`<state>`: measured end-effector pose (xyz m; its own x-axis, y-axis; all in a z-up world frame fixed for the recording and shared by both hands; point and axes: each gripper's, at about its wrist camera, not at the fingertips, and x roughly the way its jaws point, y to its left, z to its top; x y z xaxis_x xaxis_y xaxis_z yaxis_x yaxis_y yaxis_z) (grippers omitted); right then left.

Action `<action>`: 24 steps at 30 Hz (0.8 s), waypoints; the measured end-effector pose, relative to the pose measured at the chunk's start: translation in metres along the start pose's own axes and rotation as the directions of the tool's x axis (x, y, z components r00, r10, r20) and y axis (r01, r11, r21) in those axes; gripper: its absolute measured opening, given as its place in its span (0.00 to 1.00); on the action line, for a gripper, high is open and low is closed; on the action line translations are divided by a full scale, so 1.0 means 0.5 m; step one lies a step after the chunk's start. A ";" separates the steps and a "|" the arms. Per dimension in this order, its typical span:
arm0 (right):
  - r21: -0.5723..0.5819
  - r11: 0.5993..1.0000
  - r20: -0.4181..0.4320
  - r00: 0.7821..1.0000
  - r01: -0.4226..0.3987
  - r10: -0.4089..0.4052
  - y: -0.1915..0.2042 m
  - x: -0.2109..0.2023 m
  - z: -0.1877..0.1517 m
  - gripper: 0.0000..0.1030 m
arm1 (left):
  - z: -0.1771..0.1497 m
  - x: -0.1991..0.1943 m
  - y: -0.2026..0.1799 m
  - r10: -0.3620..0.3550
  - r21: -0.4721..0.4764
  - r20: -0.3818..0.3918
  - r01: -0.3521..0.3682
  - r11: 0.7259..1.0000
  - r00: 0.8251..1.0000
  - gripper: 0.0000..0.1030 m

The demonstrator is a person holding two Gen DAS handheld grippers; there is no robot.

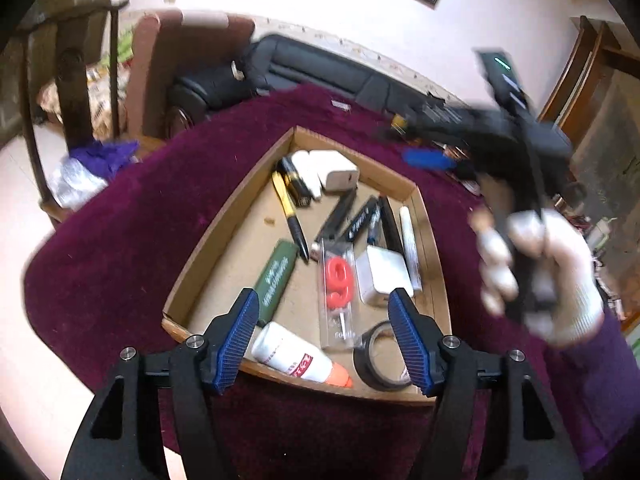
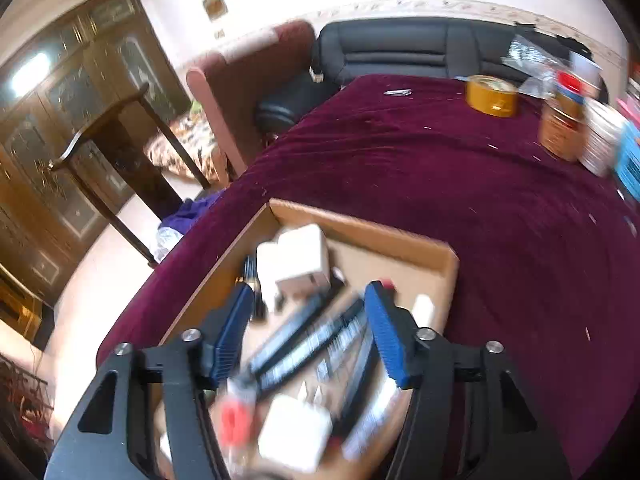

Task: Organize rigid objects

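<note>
A shallow cardboard box (image 1: pixel 224 220) on the maroon cloth holds white chargers (image 1: pixel 382 276), a yellow-black pen (image 1: pixel 286 208), dark pens (image 1: pixel 360 220), a green tube (image 1: pixel 276 280), a red "9" candle pack (image 1: pixel 338 280), a white glue bottle (image 1: pixel 296 358) and a black tape roll (image 1: pixel 376 356). My left gripper (image 1: pixel 323 298) hovers open over the box's near end, its pads touching nothing. My right gripper (image 2: pixel 309 288) is open above the blurred pens (image 2: pixel 312 340) and a white charger (image 2: pixel 300 256), gripping nothing. A white-gloved hand (image 1: pixel 540 276) carries that tool at the right.
A yellow tape roll (image 2: pixel 492 94), jars (image 2: pixel 564 128) and a blue basket (image 2: pixel 630 160) crowd the table's far right. A metal clip (image 2: pixel 396 92) lies near the far edge. A black sofa (image 2: pixel 400 46) stands behind. Bare maroon cloth (image 2: pixel 480 200) stretches right of the box.
</note>
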<state>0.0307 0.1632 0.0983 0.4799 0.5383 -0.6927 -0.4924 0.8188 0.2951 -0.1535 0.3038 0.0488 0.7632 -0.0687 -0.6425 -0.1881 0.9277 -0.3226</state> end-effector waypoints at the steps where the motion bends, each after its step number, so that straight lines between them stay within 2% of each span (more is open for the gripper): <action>1: 0.018 1.000 0.024 1.000 0.001 -0.001 -0.013 -0.031 -0.031 0.62 | 0.001 -0.011 -0.010 0.028 0.012 0.027 -0.028 1.000 0.999 0.59; 2: 0.027 1.000 0.036 0.999 0.002 -0.003 -0.019 -0.045 -0.043 0.62 | 0.000 -0.021 -0.020 0.058 0.022 0.054 -0.059 0.998 0.997 0.60; 4: 0.055 0.998 0.066 0.998 0.015 -0.018 -0.040 -0.084 -0.091 0.62 | -0.004 -0.044 -0.044 0.142 0.039 0.127 -0.148 0.988 0.982 0.70; 5: 0.070 0.997 0.081 0.996 0.020 -0.026 -0.049 -0.104 -0.115 0.62 | -0.009 -0.064 -0.061 0.209 0.036 0.192 -0.220 0.975 0.959 0.80; 6: 0.079 0.997 0.094 0.995 0.028 -0.035 -0.057 -0.119 -0.135 0.62 | -0.011 -0.079 -0.071 0.249 0.028 0.236 -0.263 0.964 0.939 0.88; 7: 0.081 0.996 0.102 0.994 0.035 -0.043 -0.060 -0.129 -0.148 0.62 | -0.017 -0.099 -0.086 0.289 0.018 0.300 -0.309 0.951 0.909 0.91; 8: 0.080 0.996 0.114 0.992 0.048 -0.057 -0.064 -0.142 -0.166 0.62 | -0.024 -0.117 -0.099 0.310 0.010 0.356 -0.335 0.942 0.882 0.99; 9: 0.072 0.995 0.127 0.989 0.067 -0.076 -0.063 -0.156 -0.185 0.62 | -0.031 -0.131 -0.111 0.319 0.004 0.398 -0.350 0.937 0.860 0.99; 10: 0.059 0.995 0.135 0.987 0.085 -0.092 -0.059 -0.165 -0.200 0.62 | -0.037 -0.142 -0.124 0.324 0.000 0.425 -0.358 0.934 0.845 0.99; 11: 0.046 0.994 0.140 0.985 0.099 -0.105 -0.056 -0.173 -0.211 0.62 | -0.039 -0.141 -0.129 0.321 0.002 0.418 -0.354 0.935 0.850 0.99; 12: 0.026 0.993 0.144 0.983 0.116 -0.118 -0.050 -0.181 -0.229 0.65 | -0.038 -0.136 -0.137 0.308 0.016 0.395 -0.342 0.940 0.866 0.99; 13: 0.016 0.992 0.143 0.982 0.124 -0.125 -0.048 -0.185 -0.238 0.69 | -0.038 -0.125 -0.145 0.287 0.041 0.356 -0.321 0.946 0.889 0.99; 14: 0.009 0.992 0.143 0.981 0.130 -0.130 -0.048 -0.189 -0.248 0.70 | -0.040 -0.120 -0.150 0.287 0.046 0.336 -0.320 0.946 0.897 0.99; 17: -0.013 0.990 0.135 0.981 0.142 -0.139 -0.041 -0.192 -0.276 0.70 | -0.054 -0.116 -0.169 0.311 0.059 0.316 -0.346 0.936 0.896 0.99; 21: -0.037 0.987 0.129 0.980 0.155 -0.149 -0.031 -0.196 -0.302 0.70 | -0.065 -0.116 -0.197 0.347 0.085 0.306 -0.388 0.918 0.886 0.99; 24: -0.067 0.984 0.144 0.978 0.163 -0.152 -0.019 -0.207 -0.312 0.70 | -0.066 -0.116 -0.205 0.349 0.088 0.288 -0.388 0.918 0.892 0.99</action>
<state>-0.1275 0.0687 0.0647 0.6484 0.4306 -0.6278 -0.4553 0.8803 0.1335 -0.1991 0.2005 0.0963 0.7929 0.3683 -0.4855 -0.4141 0.9101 0.0141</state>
